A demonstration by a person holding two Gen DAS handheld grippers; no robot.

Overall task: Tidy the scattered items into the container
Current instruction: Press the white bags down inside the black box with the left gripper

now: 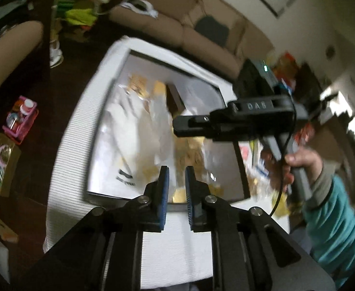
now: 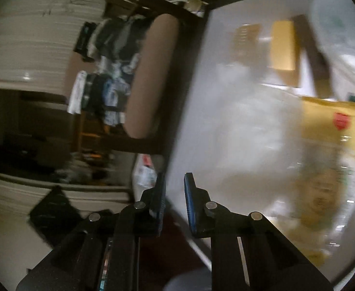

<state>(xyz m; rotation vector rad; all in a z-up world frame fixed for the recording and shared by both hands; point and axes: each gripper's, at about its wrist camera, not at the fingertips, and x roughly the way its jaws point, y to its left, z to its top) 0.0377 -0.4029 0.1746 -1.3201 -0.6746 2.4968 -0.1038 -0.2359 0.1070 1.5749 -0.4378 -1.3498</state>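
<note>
- Lying at centre frame: shallow dark-rimmed white container [image 1: 228, 89], white plastic bags [image 1: 138, 131] and yellow packets [image 1: 192, 155] heaped inside.
- Hovering low centre, slightly parted, gripping nothing: left gripper [image 1: 177, 189].
- Reaching in from right, seemingly empty, opening unclear: right gripper [image 1: 177, 126].

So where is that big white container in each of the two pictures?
Left wrist view: the container fills the middle, its ribbed white rim around the snack bags, under both grippers.
Right wrist view: it fills the right half, seen close and blurred; its dark-edged wall runs down the middle.
Shared landmark: the brown box inside it.
</note>
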